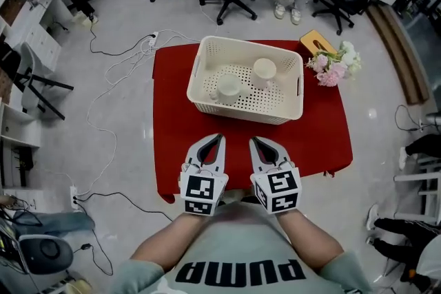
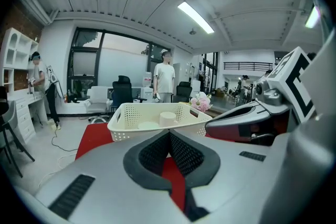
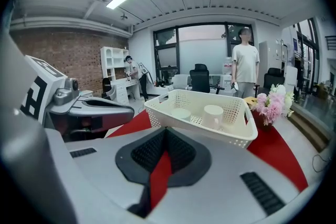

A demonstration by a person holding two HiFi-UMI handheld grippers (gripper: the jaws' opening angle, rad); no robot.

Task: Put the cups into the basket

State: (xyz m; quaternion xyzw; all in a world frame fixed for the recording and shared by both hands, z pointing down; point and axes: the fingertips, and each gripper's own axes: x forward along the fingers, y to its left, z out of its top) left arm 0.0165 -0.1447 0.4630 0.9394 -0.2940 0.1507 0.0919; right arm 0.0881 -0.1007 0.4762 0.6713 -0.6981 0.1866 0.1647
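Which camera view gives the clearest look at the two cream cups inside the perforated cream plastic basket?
The head view: looking down, it shows both cream cups whole inside the perforated cream plastic basket. The left gripper view shows only their upper parts above the rim; the right gripper view shows more, partly behind the near wall.

The head view looked steeply down from above the person onto the red cloth-covered table (image 1: 317, 141) and the cream perforated plastic basket (image 1: 238, 110). Each gripper view rode low, close behind its own jaws, facing nearly level across the table. All three views shared that basket, near ahead.
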